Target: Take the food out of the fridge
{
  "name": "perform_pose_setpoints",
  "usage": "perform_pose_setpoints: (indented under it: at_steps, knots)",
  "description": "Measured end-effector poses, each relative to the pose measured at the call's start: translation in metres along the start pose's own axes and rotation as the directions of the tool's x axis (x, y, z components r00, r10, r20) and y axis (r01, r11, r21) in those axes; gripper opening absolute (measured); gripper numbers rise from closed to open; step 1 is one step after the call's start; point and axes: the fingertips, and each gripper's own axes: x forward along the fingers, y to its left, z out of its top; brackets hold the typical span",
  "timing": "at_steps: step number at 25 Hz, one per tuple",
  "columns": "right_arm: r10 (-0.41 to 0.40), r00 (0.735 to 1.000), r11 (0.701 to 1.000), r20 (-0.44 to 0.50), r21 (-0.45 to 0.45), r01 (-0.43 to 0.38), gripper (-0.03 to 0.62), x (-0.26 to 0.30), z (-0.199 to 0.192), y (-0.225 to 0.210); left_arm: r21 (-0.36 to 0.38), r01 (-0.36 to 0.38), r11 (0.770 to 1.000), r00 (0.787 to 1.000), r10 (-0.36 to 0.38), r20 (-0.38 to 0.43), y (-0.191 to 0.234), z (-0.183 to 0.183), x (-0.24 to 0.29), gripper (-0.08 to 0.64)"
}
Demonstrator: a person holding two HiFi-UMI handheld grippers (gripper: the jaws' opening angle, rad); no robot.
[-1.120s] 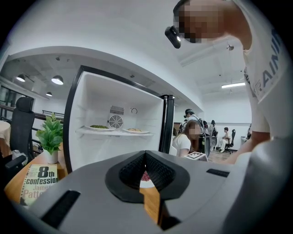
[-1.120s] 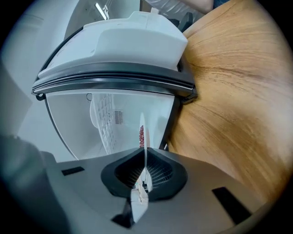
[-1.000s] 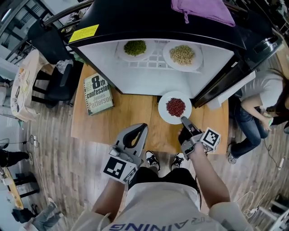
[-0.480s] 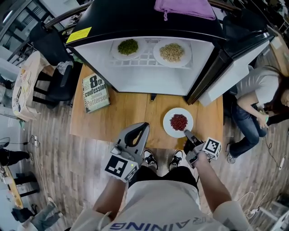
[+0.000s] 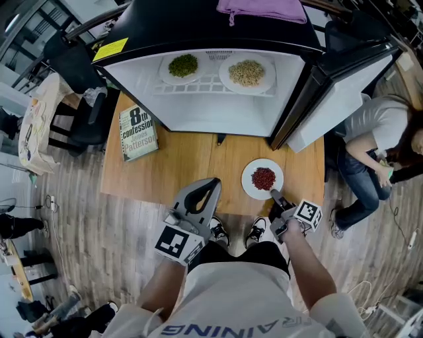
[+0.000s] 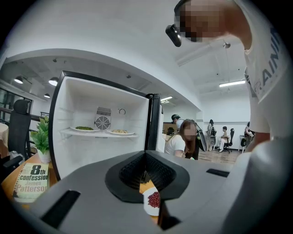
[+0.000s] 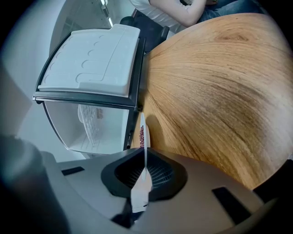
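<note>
A white plate of red beans (image 5: 263, 178) is low over the wooden table (image 5: 178, 165), in front of the open fridge (image 5: 218, 105); I cannot tell whether it touches the wood. My right gripper (image 5: 273, 194) is shut on the plate's near rim, and in the right gripper view the plate (image 7: 142, 132) shows edge-on between the jaws of the right gripper (image 7: 143, 160). On the fridge shelf stand a plate of green food (image 5: 183, 65) and a plate of beige food (image 5: 246, 72). My left gripper (image 5: 213, 183) is shut and holds nothing, at the table's front edge.
A paperback book (image 5: 138, 132) lies on the table's left side. The fridge door (image 5: 330, 99) stands open to the right, with a seated person (image 5: 380, 148) beyond it. A purple cloth (image 5: 261, 8) lies on top of the fridge. A black chair (image 5: 76, 72) stands at left.
My right gripper has drawn the plate of red beans away from the fridge opening, toward the table's front right and lower. The left gripper has barely shifted.
</note>
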Motion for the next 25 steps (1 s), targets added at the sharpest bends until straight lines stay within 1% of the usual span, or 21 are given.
perform_pose_setpoints:
  at_steps: [3,7,9,10,11,13,15,17,19,22,25]
  knots:
    - [-0.007,1.000,1.000,0.004,-0.015,0.007,0.031,0.001,0.000,-0.001,-0.001,-0.002,1.000,1.000,0.002,0.000,-0.001,0.000,0.000,0.009]
    - [-0.023,0.999,0.998,0.030,-0.061,0.025,0.032,0.001,0.004,0.003,-0.004,-0.006,1.000,1.000,0.006,0.002,0.002,0.000,-0.002,0.009]
    - [-0.027,0.999,0.996,0.024,-0.089,0.029,0.034,0.003,0.004,0.006,-0.005,-0.009,1.000,1.000,0.009,0.002,0.003,0.000,-0.003,0.009]
    - [-0.028,0.999,0.994,0.016,-0.107,0.030,0.043,0.004,0.003,0.007,-0.006,-0.010,1.000,1.000,0.010,0.003,0.004,0.000,-0.003,0.009]
    - [-0.027,1.000,0.992,0.004,-0.125,0.027,0.084,0.005,0.002,0.009,-0.006,-0.011,1.000,1.000,0.011,0.003,0.005,0.000,-0.004,0.009]
    - [-0.022,0.999,0.986,-0.026,-0.166,0.018,0.111,0.008,-0.001,0.013,-0.007,-0.012,1.000,1.000,0.012,0.001,0.006,-0.001,-0.004,0.009]
    - [-0.031,0.998,0.972,-0.062,-0.233,0.016,0.152,0.010,-0.006,0.016,-0.008,-0.011,1.000,1.000,0.011,-0.002,0.007,-0.002,-0.005,0.009]
    - [-0.051,0.994,0.951,-0.098,-0.307,0.018,0.183,0.012,-0.013,0.017,-0.010,-0.011,1.000,1.000,0.011,-0.004,0.008,-0.003,-0.006,0.009]
    - [-0.083,0.988,0.921,-0.130,-0.389,0.026,0.196,0.014,-0.019,0.016,-0.011,-0.012,1.000,1.000,0.011,-0.006,0.009,-0.003,-0.008,0.009]
    - [-0.159,0.973,0.849,-0.167,-0.526,0.048,0.210,0.016,-0.027,0.008,-0.013,-0.016,1.000,1.000,0.016,-0.010,0.011,-0.004,-0.009,0.009]
    - [-0.224,0.955,0.781,-0.192,-0.622,0.058,0.220,0.016,-0.032,0.001,-0.015,-0.018,1.000,1.000,0.018,-0.009,0.012,-0.004,-0.010,0.009]
